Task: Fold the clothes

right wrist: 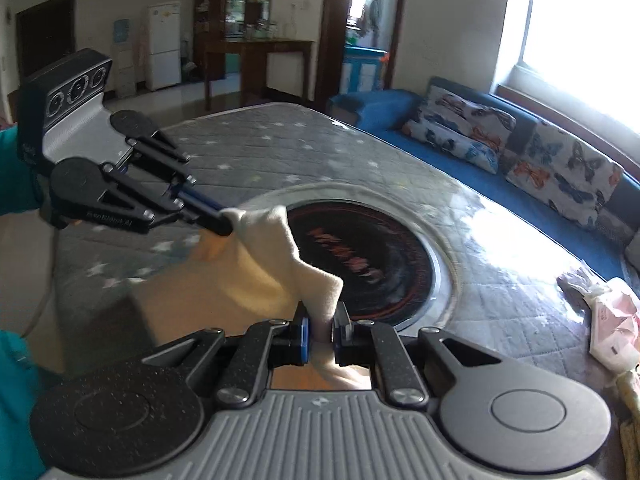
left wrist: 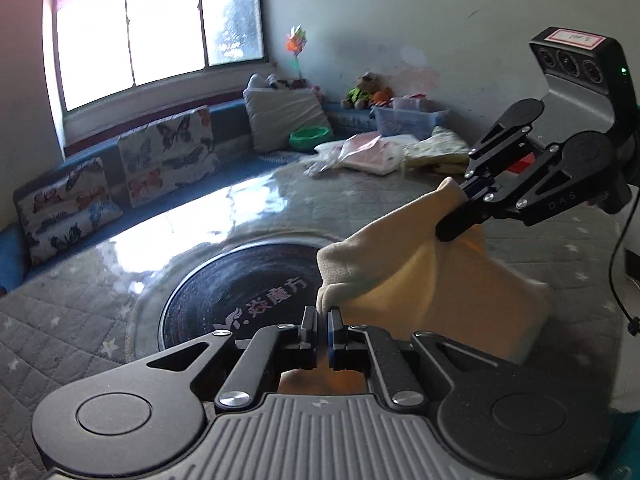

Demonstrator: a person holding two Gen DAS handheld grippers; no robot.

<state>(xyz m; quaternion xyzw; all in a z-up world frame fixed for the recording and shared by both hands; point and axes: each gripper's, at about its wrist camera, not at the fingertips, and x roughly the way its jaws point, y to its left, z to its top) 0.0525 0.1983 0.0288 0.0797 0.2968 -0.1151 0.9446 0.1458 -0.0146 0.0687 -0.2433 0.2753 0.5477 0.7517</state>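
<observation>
Two black hand-held grippers lift one cream-coloured garment (left wrist: 420, 280) above a table covered with a grey quilted cloth with small stars (left wrist: 72, 320).

The left gripper (left wrist: 322, 330) is almost fully closed, its two pads pinching a thin edge of the cream garment between them. From the right wrist view the same gripper (right wrist: 226, 220) reaches in from the left side and grips the far upper corner of the fabric.

The right gripper (right wrist: 322, 338) is also nearly closed, with only a narrow gap filled by a fold of the garment (right wrist: 280, 256), which it clamps firmly. From the left wrist view this gripper (left wrist: 452, 216) comes in from the right and holds the other upper corner.

The garment hangs stretched between the two grips, sagging in the middle, clear of the table top over the near edge. Beyond it, set into the middle of the table, is a round black cooktop (left wrist: 240, 292) with a metal rim. A pile of bagged clothes (left wrist: 368, 152) lies at the table's far edge. A blue sofa with butterfly cushions (right wrist: 560, 168) runs along the table's side under the window.
</observation>
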